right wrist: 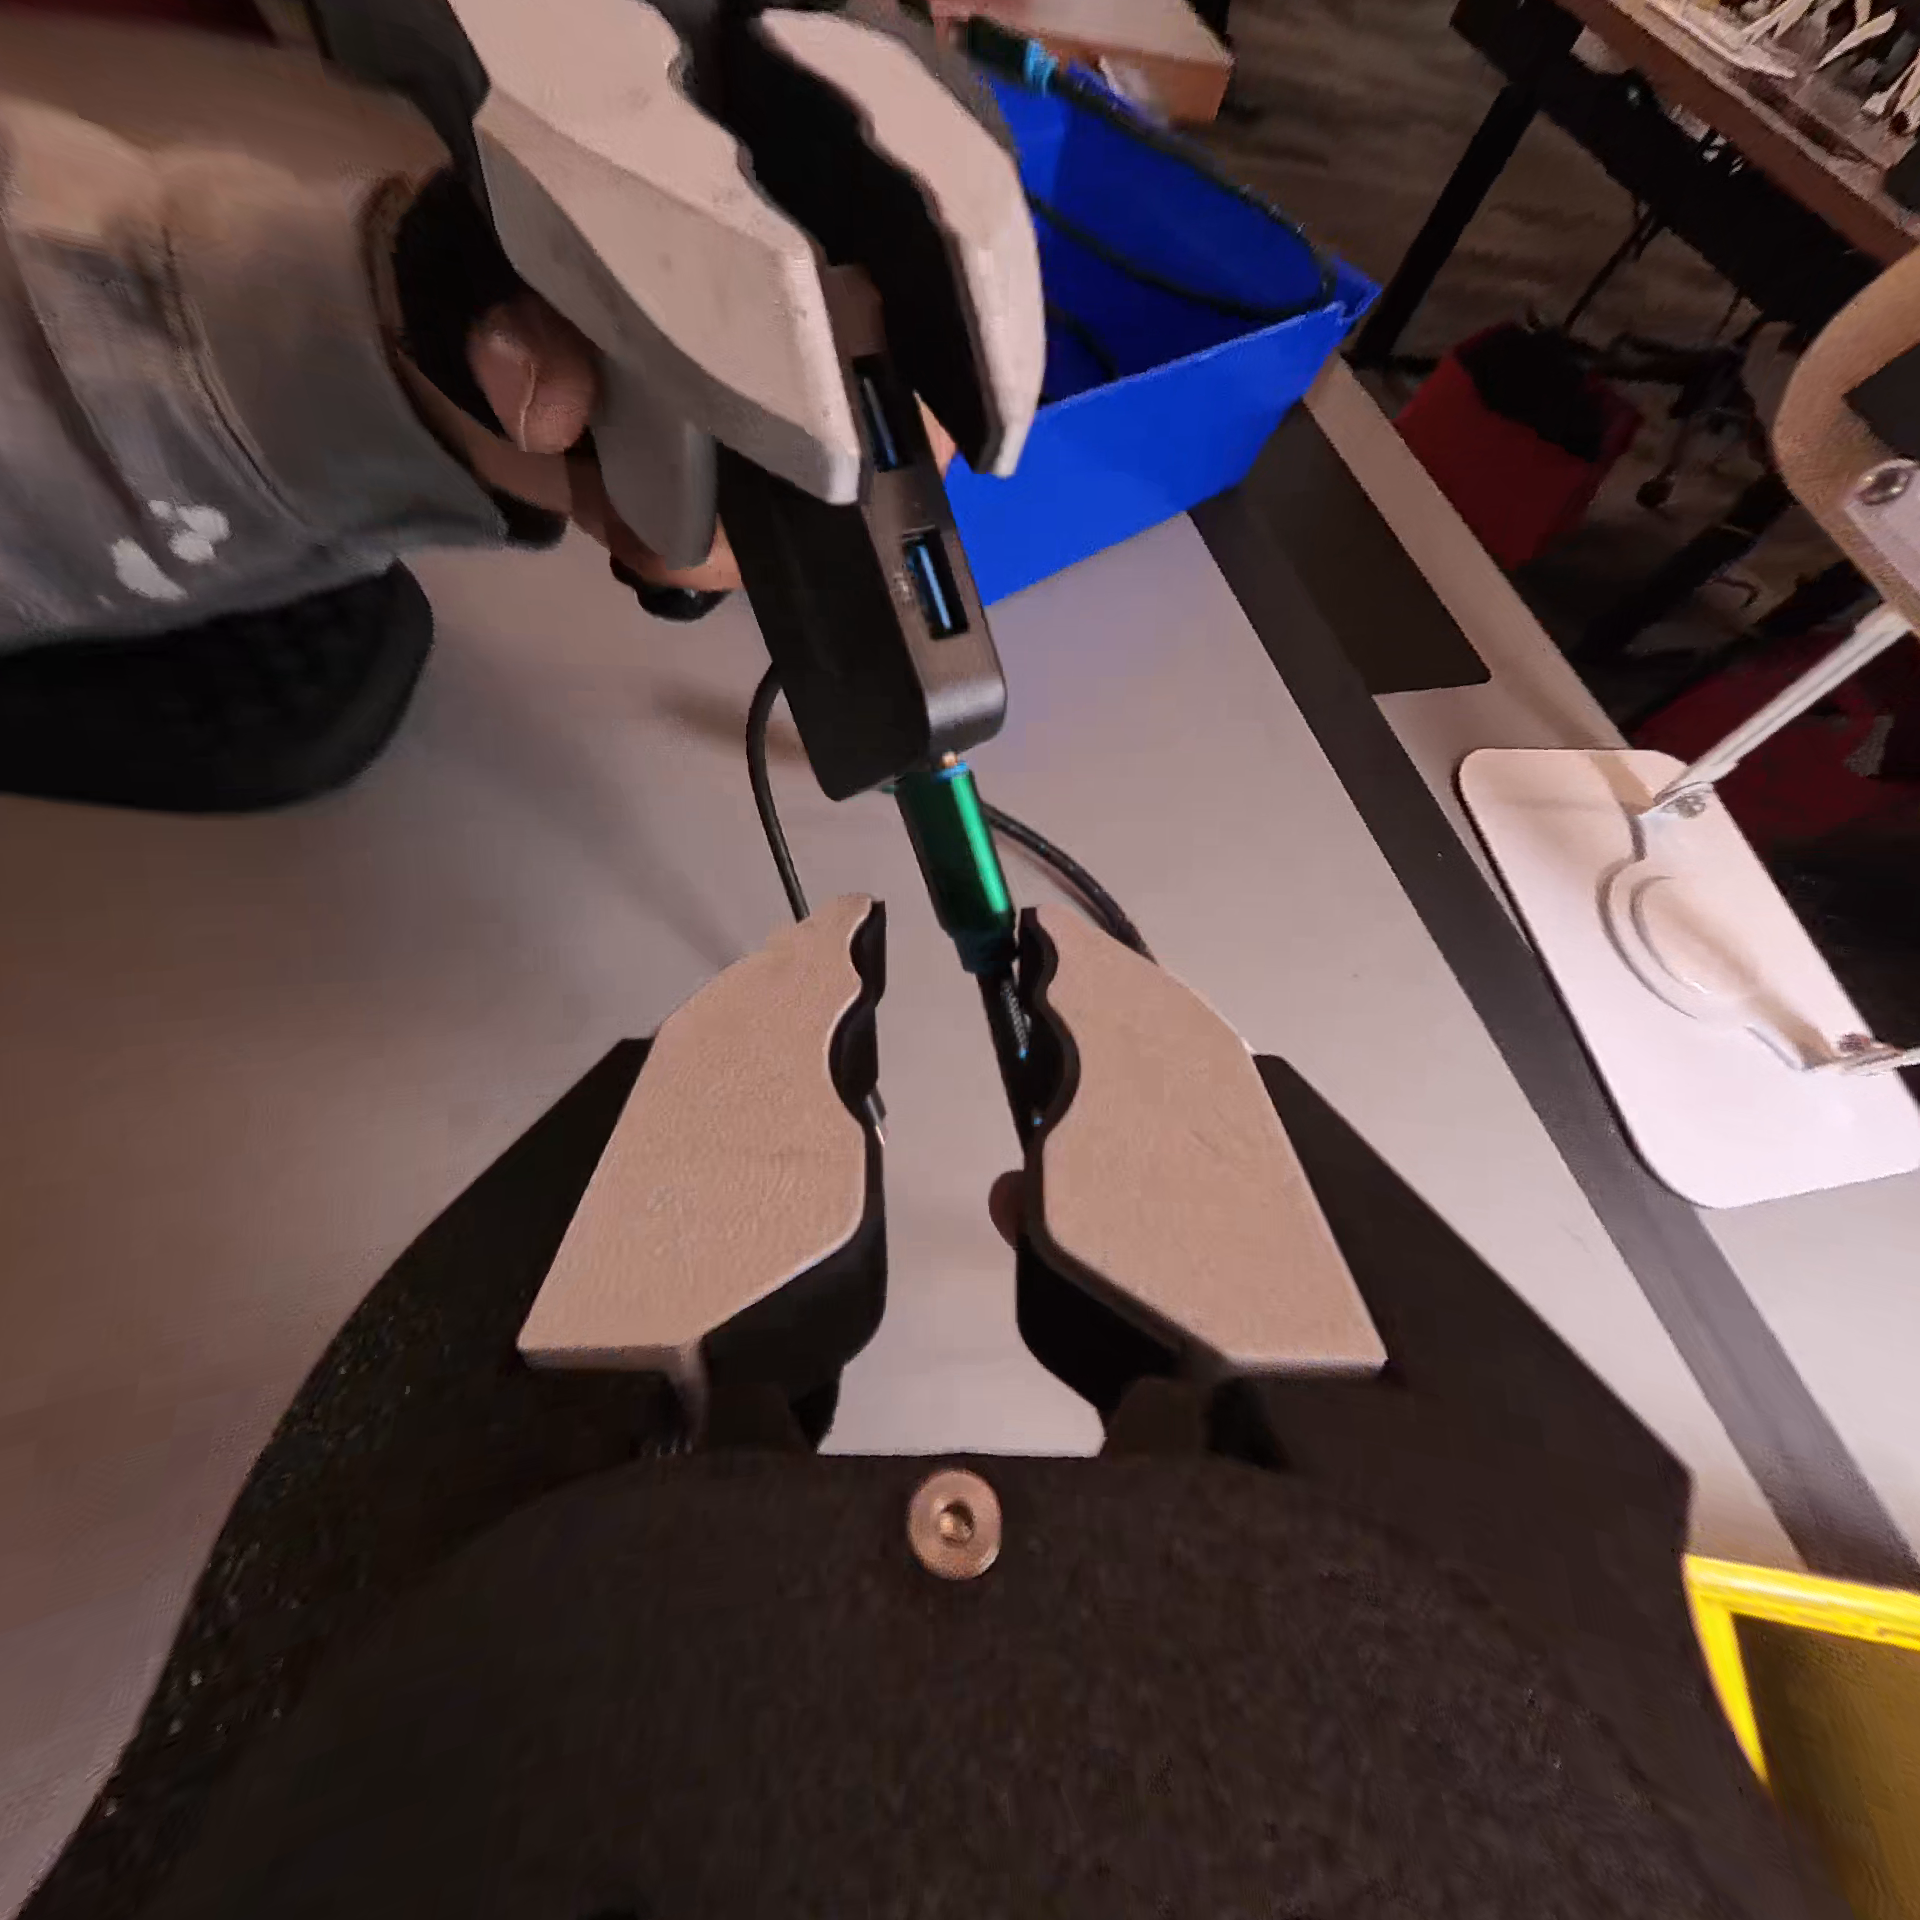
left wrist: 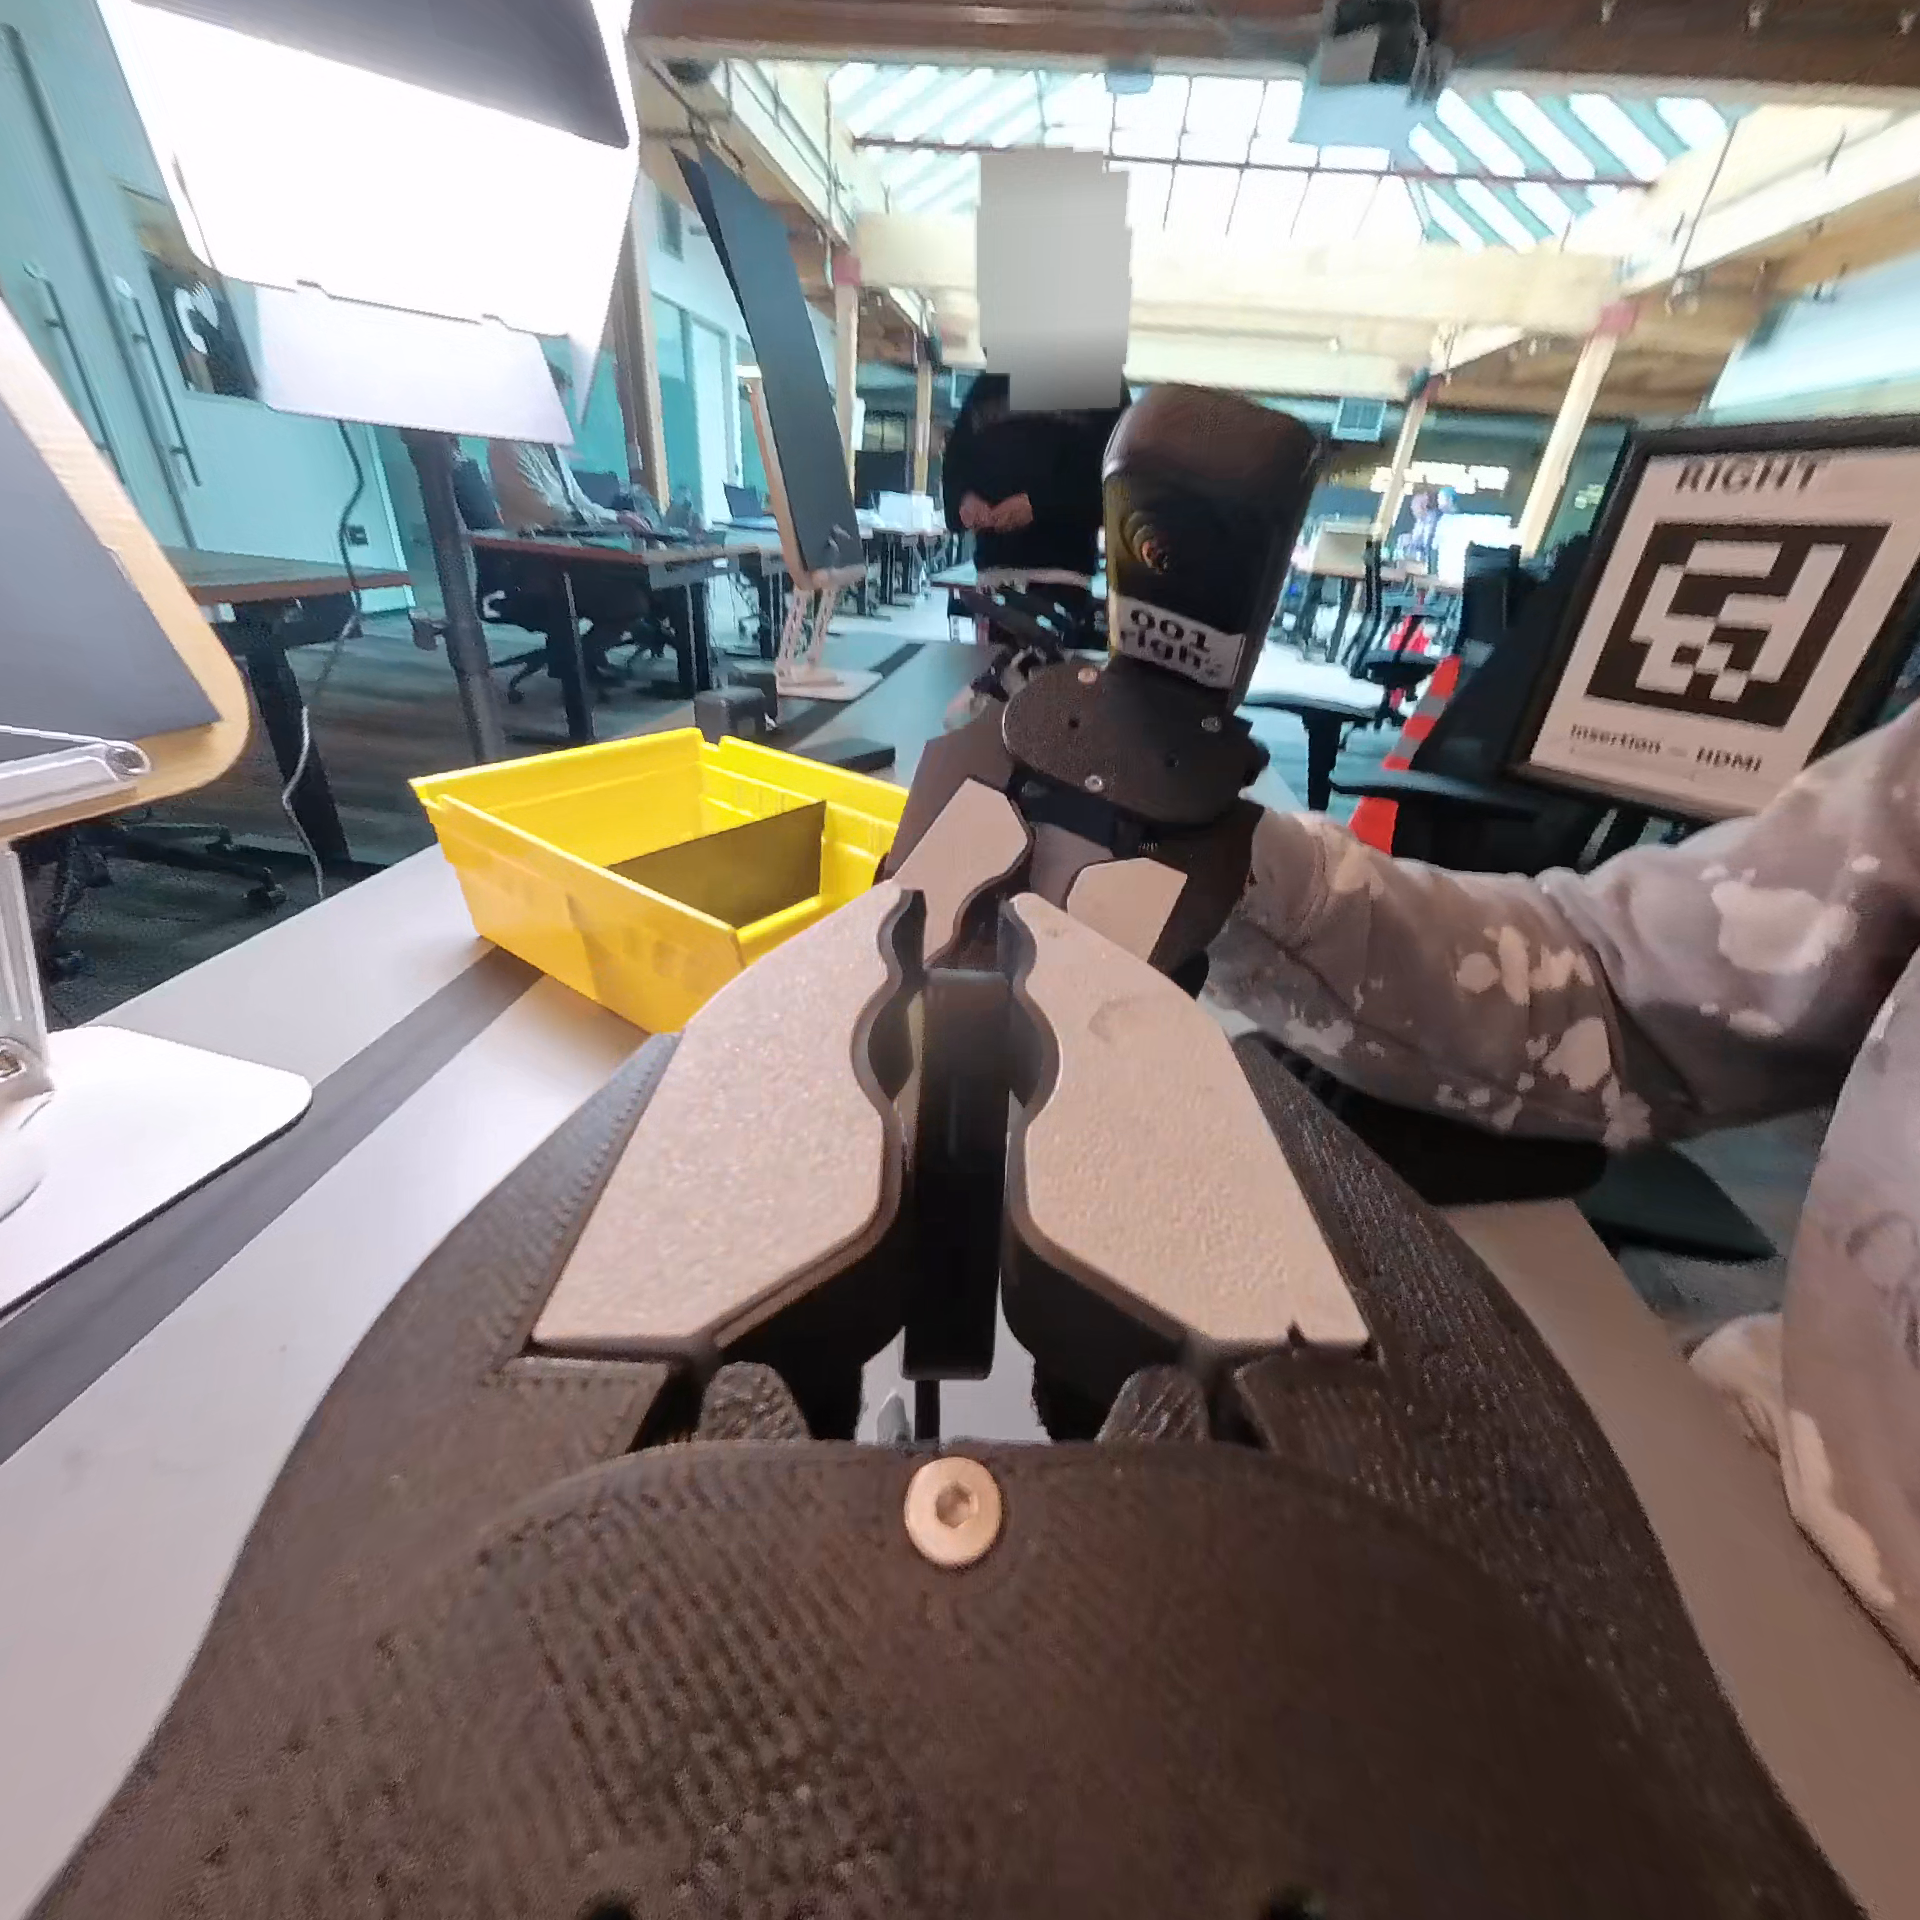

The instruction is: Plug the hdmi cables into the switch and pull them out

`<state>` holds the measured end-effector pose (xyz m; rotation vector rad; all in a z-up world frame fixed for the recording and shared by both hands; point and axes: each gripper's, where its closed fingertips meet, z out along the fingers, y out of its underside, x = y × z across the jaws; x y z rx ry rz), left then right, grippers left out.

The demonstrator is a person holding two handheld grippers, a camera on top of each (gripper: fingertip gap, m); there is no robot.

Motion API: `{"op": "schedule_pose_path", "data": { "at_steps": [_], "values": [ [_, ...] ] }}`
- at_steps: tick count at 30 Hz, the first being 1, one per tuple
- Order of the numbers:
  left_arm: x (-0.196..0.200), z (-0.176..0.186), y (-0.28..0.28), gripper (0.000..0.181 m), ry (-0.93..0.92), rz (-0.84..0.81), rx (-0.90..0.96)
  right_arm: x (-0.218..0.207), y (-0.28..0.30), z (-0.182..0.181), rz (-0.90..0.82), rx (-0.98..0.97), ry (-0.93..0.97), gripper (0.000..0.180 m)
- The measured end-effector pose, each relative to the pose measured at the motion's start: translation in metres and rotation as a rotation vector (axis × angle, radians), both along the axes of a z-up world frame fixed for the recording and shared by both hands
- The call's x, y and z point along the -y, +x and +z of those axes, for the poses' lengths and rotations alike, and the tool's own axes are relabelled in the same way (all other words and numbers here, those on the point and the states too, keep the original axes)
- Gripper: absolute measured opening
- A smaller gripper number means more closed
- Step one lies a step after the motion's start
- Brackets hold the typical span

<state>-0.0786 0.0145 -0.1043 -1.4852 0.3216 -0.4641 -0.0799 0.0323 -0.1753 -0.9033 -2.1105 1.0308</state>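
Note:
My left gripper (left wrist: 966,914) is shut on the black switch (left wrist: 956,1143), held edge-on between its grey fingers. In the right wrist view the left gripper (right wrist: 920,468) comes in from the top and holds the switch (right wrist: 862,644) above the table. The switch shows blue ports on its side. A green HDMI plug (right wrist: 951,852) sits in the switch's lower end. The plug's braided black cable (right wrist: 1013,1013) runs back along my right gripper's right finger. My right gripper (right wrist: 954,920) is open, its tips either side of the plug's rear. It faces me in the left wrist view (left wrist: 1023,883).
A yellow bin (left wrist: 582,862) stands on the grey table beyond the grippers and shows at the lower right of the right wrist view (right wrist: 1818,1662). A blue bin (right wrist: 1143,416) holds cables. A white stand base (right wrist: 1683,987) lies near the table edge. A framed marker sign (left wrist: 1714,623) stands at the right.

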Motion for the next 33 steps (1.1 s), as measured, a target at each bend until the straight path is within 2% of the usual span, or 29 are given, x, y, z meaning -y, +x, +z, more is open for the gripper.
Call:
{"op": "schedule_pose_path", "data": {
  "at_steps": [2, 6, 8, 10, 14, 16, 19, 20, 27, 33],
  "values": [
    [0.000, -0.007, 0.006, 0.014, -0.028, -0.028, -0.036, 0.002, 0.001, -0.006, 0.029, -0.019, 0.081, 0.014],
    [-0.001, -0.013, 0.012, 0.014, -0.060, -0.041, -0.079, 0.004, 0.004, -0.013, 0.073, -0.042, 0.189, 0.013],
    [-0.004, -0.013, 0.002, 0.015, -0.083, 0.031, -0.096, -0.007, 0.000, -0.005, 0.022, -0.093, 0.222, 0.013],
    [-0.007, -0.009, -0.020, 0.025, -0.108, 0.164, -0.082, -0.020, -0.003, 0.010, -0.036, -0.175, 0.263, 0.013],
    [-0.004, -0.001, -0.056, 0.038, -0.179, 0.313, 0.131, -0.037, -0.006, 0.043, -0.129, -0.382, 0.366, 0.013],
    [-0.003, -0.003, -0.054, 0.042, -0.211, 0.239, 0.284, -0.038, -0.006, 0.054, -0.145, -0.481, 0.452, 0.013],
    [-0.001, 0.008, -0.034, 0.053, -0.228, -0.048, 0.675, -0.029, -0.006, 0.051, -0.106, -0.565, 0.611, 0.013],
    [-0.003, 0.006, -0.034, 0.054, -0.250, -0.083, 0.751, -0.025, -0.007, 0.049, -0.099, -0.593, 0.660, 0.013],
    [-0.011, -0.030, -0.046, 0.058, -0.372, -0.071, 0.914, -0.014, -0.017, 0.021, -0.014, -0.692, 1.009, 0.013],
    [-0.028, -0.074, -0.037, 0.049, -0.513, -0.042, 0.936, -0.007, -0.004, 0.001, 0.288, -0.756, 1.439, 0.014]
  ]
}}
